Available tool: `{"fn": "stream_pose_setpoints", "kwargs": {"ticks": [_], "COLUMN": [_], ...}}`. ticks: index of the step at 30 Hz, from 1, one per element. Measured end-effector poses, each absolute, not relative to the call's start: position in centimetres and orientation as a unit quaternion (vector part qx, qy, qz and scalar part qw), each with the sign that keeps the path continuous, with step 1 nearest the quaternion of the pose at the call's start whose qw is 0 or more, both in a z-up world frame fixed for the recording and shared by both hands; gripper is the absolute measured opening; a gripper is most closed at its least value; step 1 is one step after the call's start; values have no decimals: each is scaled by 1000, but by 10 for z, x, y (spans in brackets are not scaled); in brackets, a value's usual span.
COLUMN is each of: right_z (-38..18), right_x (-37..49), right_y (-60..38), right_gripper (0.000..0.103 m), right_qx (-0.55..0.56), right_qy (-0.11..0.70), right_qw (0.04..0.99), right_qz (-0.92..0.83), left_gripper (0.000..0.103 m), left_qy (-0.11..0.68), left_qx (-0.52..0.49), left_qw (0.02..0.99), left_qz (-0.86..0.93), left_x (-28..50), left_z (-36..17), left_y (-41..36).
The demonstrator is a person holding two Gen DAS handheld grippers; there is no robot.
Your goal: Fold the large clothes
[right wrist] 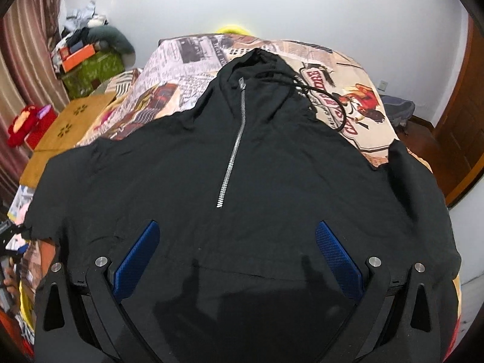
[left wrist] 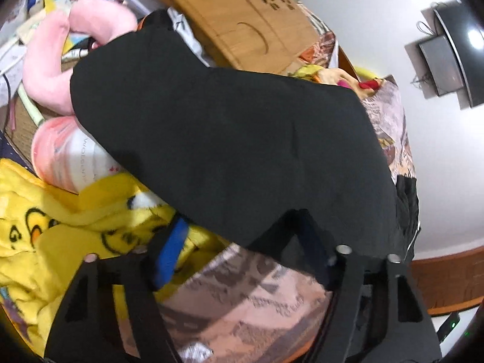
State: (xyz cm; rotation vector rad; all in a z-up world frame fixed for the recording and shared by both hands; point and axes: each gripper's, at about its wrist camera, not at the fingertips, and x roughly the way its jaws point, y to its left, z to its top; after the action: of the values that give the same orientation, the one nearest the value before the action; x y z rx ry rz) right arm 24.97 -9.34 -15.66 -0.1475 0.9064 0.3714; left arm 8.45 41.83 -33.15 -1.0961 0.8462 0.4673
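Observation:
A black zip-neck hoodie point(right wrist: 242, 166) lies spread face up on a bed with a newspaper-print cover point(right wrist: 181, 60). Its hood and drawstring point to the far end. My right gripper point(right wrist: 237, 224) hovers over the hoodie's lower front, open, its blue pads point(right wrist: 139, 257) wide apart with only flat cloth below them. In the left wrist view one black sleeve point(left wrist: 227, 136) stretches across the frame. My left gripper point(left wrist: 242, 217) sits at the sleeve's near edge, jaws part open. The cloth edge lies between the fingers point(left wrist: 171, 248), and the pads do not press on it.
Beside the bed lie a yellow duck-print blanket point(left wrist: 45, 227), a pink plush cushion point(left wrist: 60, 60) and a wooden board point(left wrist: 236, 15). A screen hangs on the white wall point(left wrist: 453, 54). A green box with clutter point(right wrist: 90, 69) and a wooden door point(right wrist: 466, 121) flank the bed.

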Motion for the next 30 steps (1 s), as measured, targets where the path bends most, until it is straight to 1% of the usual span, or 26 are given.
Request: {"fn": "stream_pose_setpoints", "kwargs": {"ticks": [2, 3, 4, 5, 7, 8, 9, 10, 13, 17, 22, 25, 30], "right_z": [-156, -156, -156, -156, -155, -154, -153, -151, -145, -134, -121, -115, -109], "right_x": [249, 248, 248, 248, 248, 248, 248, 246, 243, 238, 235, 231, 228], "right_y": [-92, -91, -90, -90, -88, -88, -88, -89, -89, -93, -101, -108, -125], "right_gripper": [102, 102, 102, 102, 102, 102, 102, 102, 102, 102, 102, 102, 102], "right_qx": [-81, -85, -89, -93, -98, -100, -102, -104, -108, -119, -124, -123, -111], "right_qy": [432, 431, 430, 429, 427, 426, 424, 421, 412, 393, 373, 363, 353], "right_qw": [880, 881, 881, 881, 881, 881, 882, 883, 887, 894, 902, 906, 912], "right_qz": [178, 177, 177, 177, 177, 178, 178, 179, 180, 178, 178, 179, 179], "left_gripper": [62, 55, 46, 42, 27, 22, 11, 9, 4, 2, 1, 1, 1], "left_qy": [374, 371, 369, 374, 389, 395, 397, 398, 384, 352, 302, 283, 268], "left_qx": [-505, -500, -491, -472, -428, -410, -393, -373, -334, -285, -261, -240, -198], "left_qw": [746, 750, 756, 762, 774, 778, 784, 792, 812, 846, 889, 911, 938], "left_qz": [219, 223, 226, 237, 259, 266, 271, 275, 286, 281, 226, 182, 100], "left_x": [83, 84, 84, 87, 93, 95, 97, 100, 103, 117, 145, 165, 209], "left_z": [-333, -329, -327, -322, -312, -308, -303, -294, -270, -219, -152, -115, -74], "left_y": [421, 420, 420, 418, 412, 410, 408, 404, 398, 384, 354, 321, 246]}}
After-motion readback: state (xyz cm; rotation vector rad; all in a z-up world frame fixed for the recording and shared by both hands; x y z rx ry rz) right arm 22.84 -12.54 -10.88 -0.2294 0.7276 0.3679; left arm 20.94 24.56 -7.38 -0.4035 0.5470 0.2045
